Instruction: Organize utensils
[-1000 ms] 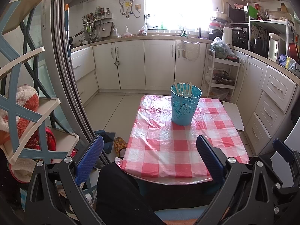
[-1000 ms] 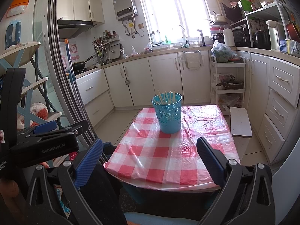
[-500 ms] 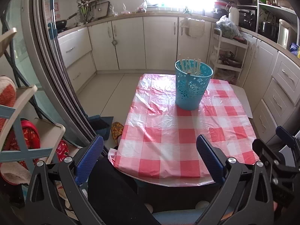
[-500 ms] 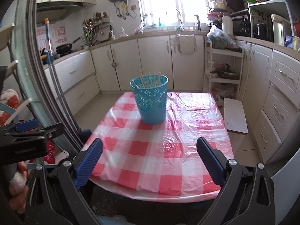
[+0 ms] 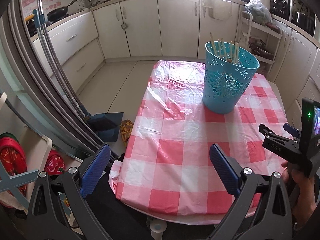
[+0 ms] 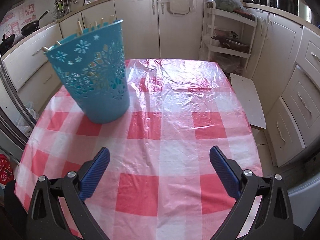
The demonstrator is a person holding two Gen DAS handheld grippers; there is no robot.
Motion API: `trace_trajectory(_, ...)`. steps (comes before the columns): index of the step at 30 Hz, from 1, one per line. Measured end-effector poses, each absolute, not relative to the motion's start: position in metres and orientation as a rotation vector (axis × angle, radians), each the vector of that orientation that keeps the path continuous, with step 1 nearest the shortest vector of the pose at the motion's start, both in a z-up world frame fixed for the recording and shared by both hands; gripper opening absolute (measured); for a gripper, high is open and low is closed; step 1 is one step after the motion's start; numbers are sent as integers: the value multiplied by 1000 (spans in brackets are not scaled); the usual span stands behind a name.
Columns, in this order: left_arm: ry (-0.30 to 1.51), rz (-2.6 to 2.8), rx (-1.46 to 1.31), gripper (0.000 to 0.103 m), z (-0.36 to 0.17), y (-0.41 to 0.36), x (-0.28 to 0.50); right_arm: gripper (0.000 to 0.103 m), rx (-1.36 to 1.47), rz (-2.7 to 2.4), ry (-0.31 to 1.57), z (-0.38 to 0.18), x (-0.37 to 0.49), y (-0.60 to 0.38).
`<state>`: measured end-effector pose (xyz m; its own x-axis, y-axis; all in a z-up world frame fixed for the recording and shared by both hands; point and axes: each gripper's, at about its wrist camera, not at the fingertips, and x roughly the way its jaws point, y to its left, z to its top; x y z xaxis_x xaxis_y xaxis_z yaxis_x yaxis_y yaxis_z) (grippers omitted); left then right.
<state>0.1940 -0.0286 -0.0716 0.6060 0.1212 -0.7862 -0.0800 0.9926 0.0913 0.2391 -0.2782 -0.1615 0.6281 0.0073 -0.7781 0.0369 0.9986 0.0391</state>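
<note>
— Where's the basket?

— The blue basket (image 5: 228, 80) stands upright on the table (image 5: 180, 150), on the pink-checked cloth toward the far edge, nearer the far right corner as my left camera sees it. Pale chopsticks (image 5: 222, 49) stick up out of it, leaning against its rim.

— And your tools?

— My left gripper (image 5: 160, 170) hangs over the table's near edge, jaws spread wide, nothing between them. My right gripper (image 6: 160, 172) is out over the near part of the cloth, equally wide and empty (the basket sits well ahead of it, to its left). In the left view I can see my right hand (image 5: 300, 182) wrapped around that tool's handle at the table's right edge.

— Anything touching the basket?

— No, both grippers are well apart from it.
</note>
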Motion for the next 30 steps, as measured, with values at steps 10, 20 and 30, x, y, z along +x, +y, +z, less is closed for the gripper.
trace_trajectory(10,979,93,30,95,-109,-37,250,96,-3,-37,1004,-205,282,-296)
trace_trajectory(20,864,112,97,95,-105,-50,258,96,7,-38,1011,-205,287,-297)
trace_trajectory(30,920,55,107,95,-113,-55,260,96,7,-38,1011,-205,285,-298)
